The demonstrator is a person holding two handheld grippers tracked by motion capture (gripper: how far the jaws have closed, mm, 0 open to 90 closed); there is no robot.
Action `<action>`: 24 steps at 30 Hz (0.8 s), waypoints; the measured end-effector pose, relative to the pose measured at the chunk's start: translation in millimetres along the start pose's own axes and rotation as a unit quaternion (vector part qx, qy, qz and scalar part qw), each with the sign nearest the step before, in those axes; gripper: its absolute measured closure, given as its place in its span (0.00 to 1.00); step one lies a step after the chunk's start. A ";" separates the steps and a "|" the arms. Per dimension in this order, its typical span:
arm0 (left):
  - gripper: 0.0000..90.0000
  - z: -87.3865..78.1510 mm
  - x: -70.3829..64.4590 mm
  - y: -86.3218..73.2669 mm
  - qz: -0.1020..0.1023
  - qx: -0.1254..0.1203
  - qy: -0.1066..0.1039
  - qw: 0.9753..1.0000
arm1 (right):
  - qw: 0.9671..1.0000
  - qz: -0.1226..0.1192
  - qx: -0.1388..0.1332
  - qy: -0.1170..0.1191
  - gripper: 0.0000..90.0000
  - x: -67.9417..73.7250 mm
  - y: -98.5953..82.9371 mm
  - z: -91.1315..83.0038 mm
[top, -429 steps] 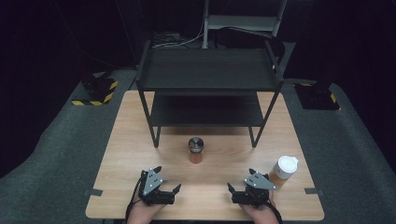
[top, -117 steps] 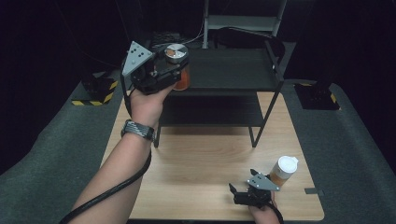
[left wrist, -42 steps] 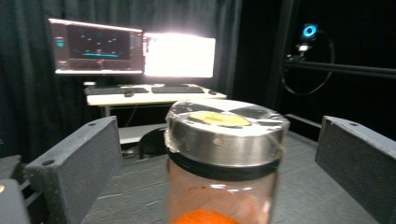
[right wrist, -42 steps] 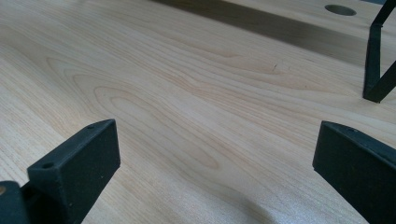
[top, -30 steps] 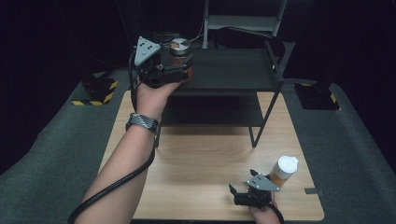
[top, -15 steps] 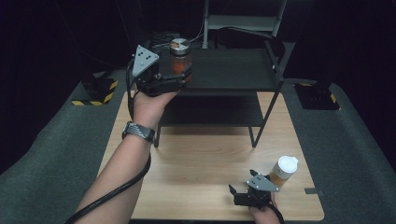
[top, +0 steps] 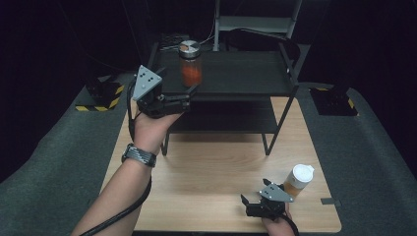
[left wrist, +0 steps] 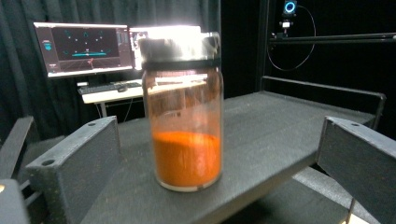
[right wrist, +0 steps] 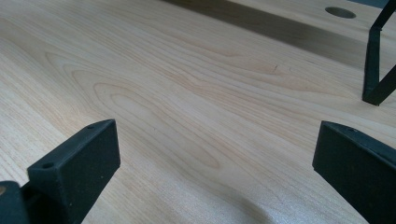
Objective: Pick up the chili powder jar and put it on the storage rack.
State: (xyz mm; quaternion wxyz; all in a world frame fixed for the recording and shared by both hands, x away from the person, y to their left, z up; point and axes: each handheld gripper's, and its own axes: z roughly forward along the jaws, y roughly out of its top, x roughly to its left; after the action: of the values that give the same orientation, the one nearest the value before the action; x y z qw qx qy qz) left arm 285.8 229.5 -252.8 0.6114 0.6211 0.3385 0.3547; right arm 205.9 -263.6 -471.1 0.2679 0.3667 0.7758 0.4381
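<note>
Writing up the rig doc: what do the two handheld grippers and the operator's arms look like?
Both the left gripper and right gripper are black, with blocky matte jaws and a grey three-cornered plate on top. A black cable trails from the left one. The left arm is bare, with a dark-banded wristwatch.

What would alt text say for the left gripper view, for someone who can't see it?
A glass jar partly filled with orange powder stands upright on a black shelf, between the open left claw with gaps on both sides. Lit monitors glow on a desk behind.
</note>
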 end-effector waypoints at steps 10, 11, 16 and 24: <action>0.00 -13.7 -2.1 -19.6 -0.004 0.009 -0.012 1.000 | 1.000 -0.002 0.001 0.000 0.00 0.1 0.2 0.1; 0.00 -14.9 -3.0 -22.0 0.000 0.010 -0.012 1.000 | 1.000 -0.002 0.001 0.000 0.00 0.1 0.2 0.1; 0.00 -23.8 -7.0 -34.5 0.000 0.017 -0.011 1.000 | 1.000 -0.003 0.001 0.000 0.00 0.2 0.4 0.1; 0.00 -36.9 -7.3 -59.7 -0.004 0.029 -0.011 1.000 | 1.000 -0.004 0.002 0.000 0.00 0.9 0.6 0.2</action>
State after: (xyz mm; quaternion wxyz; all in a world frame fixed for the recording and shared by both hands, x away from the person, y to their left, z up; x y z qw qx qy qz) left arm 251.3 243.8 -312.7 0.5980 0.6410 0.3449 0.3353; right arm 205.8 -262.6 -470.8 0.2694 0.3642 0.7778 0.4356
